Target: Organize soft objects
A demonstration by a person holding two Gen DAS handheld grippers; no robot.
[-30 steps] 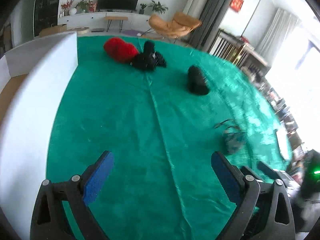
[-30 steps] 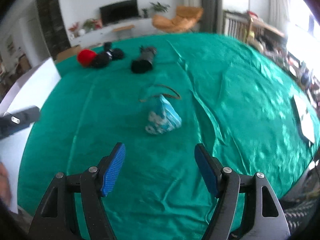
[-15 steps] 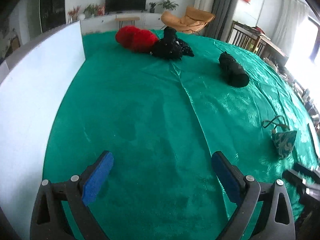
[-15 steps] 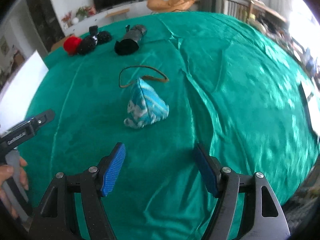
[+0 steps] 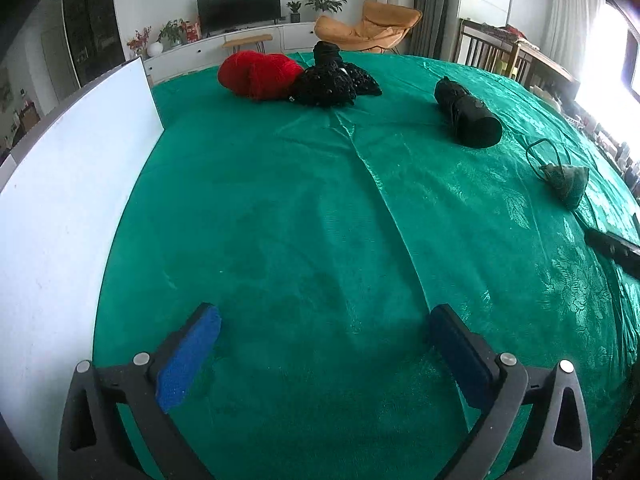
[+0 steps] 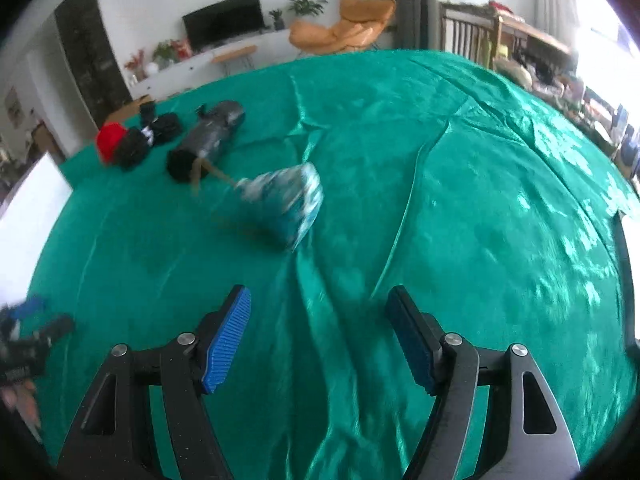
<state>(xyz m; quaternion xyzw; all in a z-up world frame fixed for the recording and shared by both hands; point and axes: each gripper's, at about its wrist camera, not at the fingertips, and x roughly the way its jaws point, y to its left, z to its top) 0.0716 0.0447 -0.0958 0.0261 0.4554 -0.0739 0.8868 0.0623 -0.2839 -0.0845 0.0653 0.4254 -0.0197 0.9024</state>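
- Since the earlier frames, both claws have come lower and closer over the bench; in the right wrist view the patterned pouch [image 6: 286, 206] now sits nearer the claw and higher in frame, blurred by motion.
- Writing: none readable on any soft object. A white mark shows on the black knit bundle [image 6: 138, 142], too small to read.
- Patterned pouch: teal and white, roughly pyramid-shaped, resting on the green cloth [image 5: 304, 208]. A brown cord loop trails from its tip toward the black roll [image 6: 208, 140]. In the left wrist view the pouch [image 5: 568, 182] lies near the right edge.
- Black roll [image 5: 468, 118]: cylindrical, lying on its side; long axis runs diagonally, with the open round end facing the camera.
- Red yarn ball [image 5: 258, 74]: at the far edge, touching the black knit bundle [image 5: 330, 80] to its right.
- White board [image 5: 60, 184]: stands along the left side of the bench.
- Left claw [image 5: 326, 354]: jaws spread wide, blue pads apart, holding nothing, above bare cloth.
- Right claw [image 6: 318, 334]: jaws spread wide, holding nothing, short of the pouch and not touching it.
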